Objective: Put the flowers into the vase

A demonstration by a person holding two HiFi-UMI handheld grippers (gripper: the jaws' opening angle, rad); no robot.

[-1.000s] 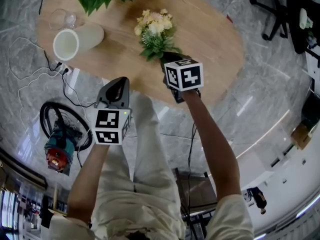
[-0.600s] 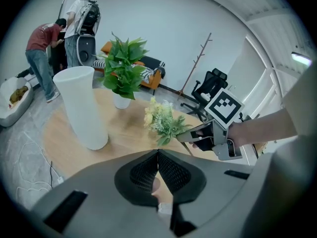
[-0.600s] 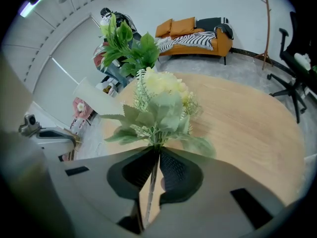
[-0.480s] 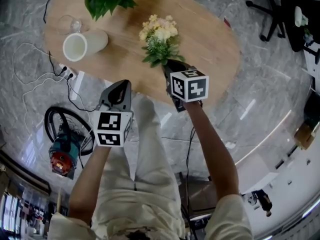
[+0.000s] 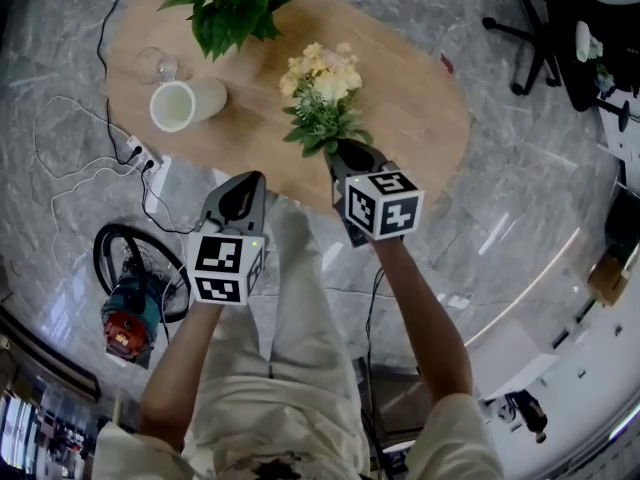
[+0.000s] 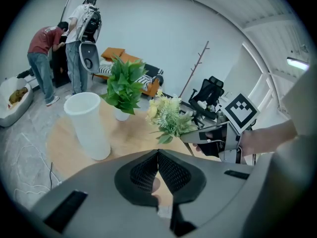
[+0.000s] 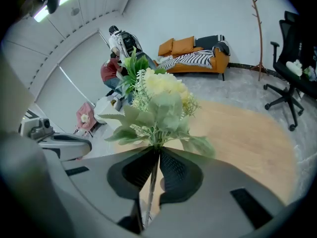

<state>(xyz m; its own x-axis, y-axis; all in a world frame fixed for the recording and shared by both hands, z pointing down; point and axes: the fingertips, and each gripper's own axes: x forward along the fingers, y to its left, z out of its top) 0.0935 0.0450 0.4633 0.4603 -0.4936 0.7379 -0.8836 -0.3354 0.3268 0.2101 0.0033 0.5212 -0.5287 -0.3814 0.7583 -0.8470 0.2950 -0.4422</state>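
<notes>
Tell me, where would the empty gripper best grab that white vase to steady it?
Probably the vase by its rim, one jaw inside and one outside, coming from above on the near side. It stands upright with an open mouth, and its smooth body looks broad for the jaws. The potted plant crowds its far side.

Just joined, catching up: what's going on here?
A person works two grippers at an oval table. The right gripper has its jaws closed on the flowers by the stems, holding the bunch above the tabletop. The left gripper is shut and empty near the table's edge. The white vase stands empty farther left, near a potted plant; the flowers aren't in it yet.
</notes>
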